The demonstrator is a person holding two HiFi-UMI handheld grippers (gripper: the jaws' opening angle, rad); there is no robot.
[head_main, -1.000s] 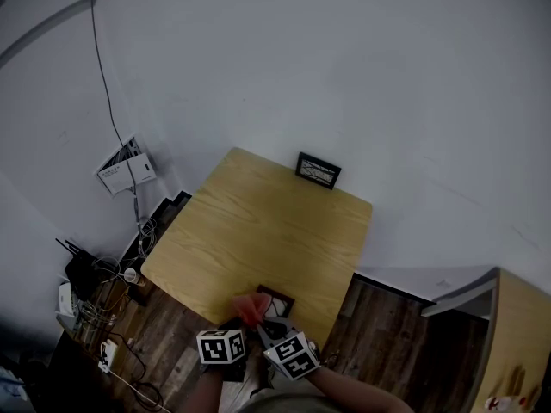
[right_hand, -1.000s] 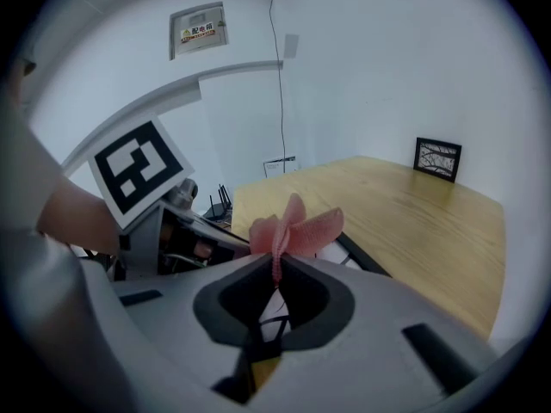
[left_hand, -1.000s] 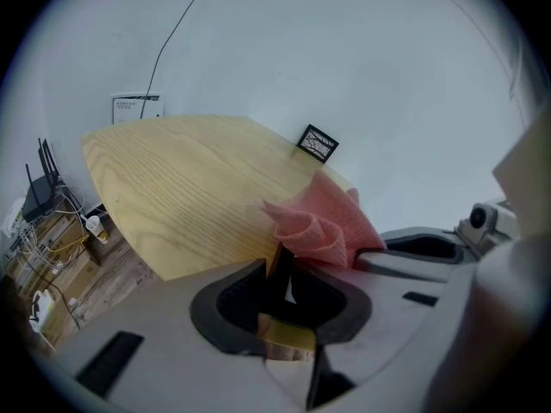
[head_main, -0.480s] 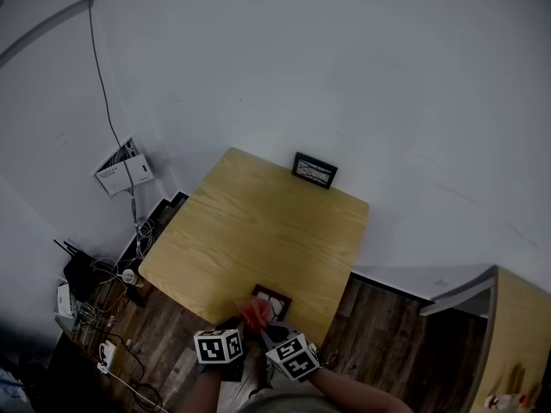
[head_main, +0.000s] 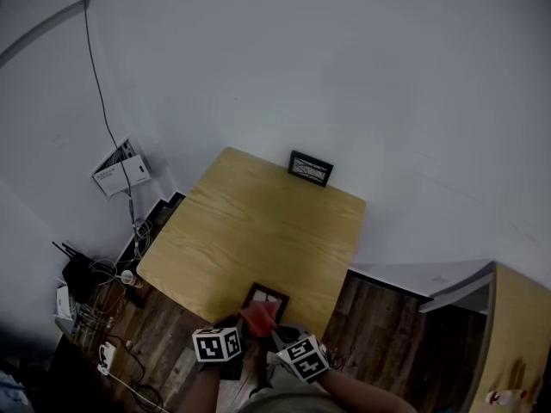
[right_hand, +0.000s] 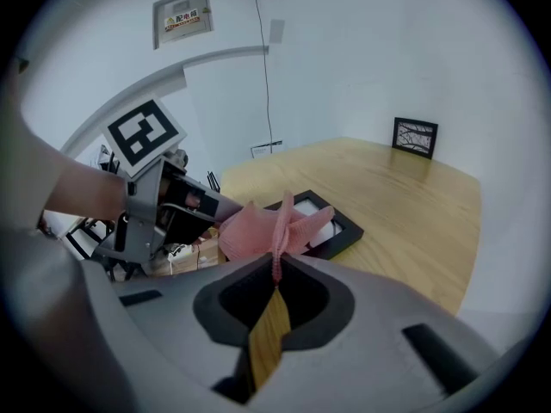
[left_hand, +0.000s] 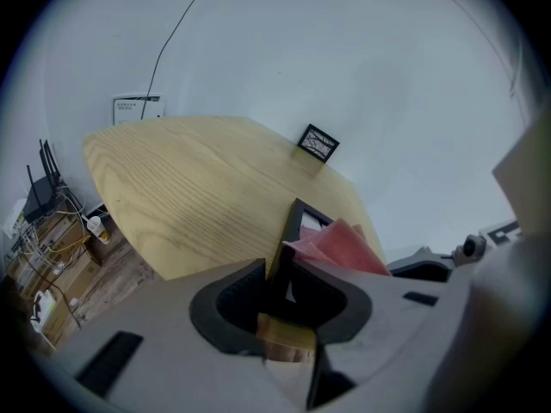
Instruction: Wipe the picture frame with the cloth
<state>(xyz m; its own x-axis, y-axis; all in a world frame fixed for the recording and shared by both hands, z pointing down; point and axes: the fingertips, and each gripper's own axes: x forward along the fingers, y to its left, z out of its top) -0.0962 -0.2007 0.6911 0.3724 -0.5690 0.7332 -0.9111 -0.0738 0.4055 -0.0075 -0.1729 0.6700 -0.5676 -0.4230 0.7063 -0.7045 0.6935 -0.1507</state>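
A small black picture frame lies flat at the near edge of the wooden table. My left gripper is shut on the frame's near edge. My right gripper is shut on a crumpled pink cloth, which rests on the frame. In the head view the cloth covers the frame's near end, between the two marker cubes. From the right gripper view, the left gripper is just left of the cloth.
A second black picture frame stands at the table's far edge against the white wall. Cables and boxes lie on the wood floor left of the table. A light wooden cabinet stands at the right.
My right gripper has slid the cloth a little toward the near right of the frame. The left gripper has kept still, holding the frame.
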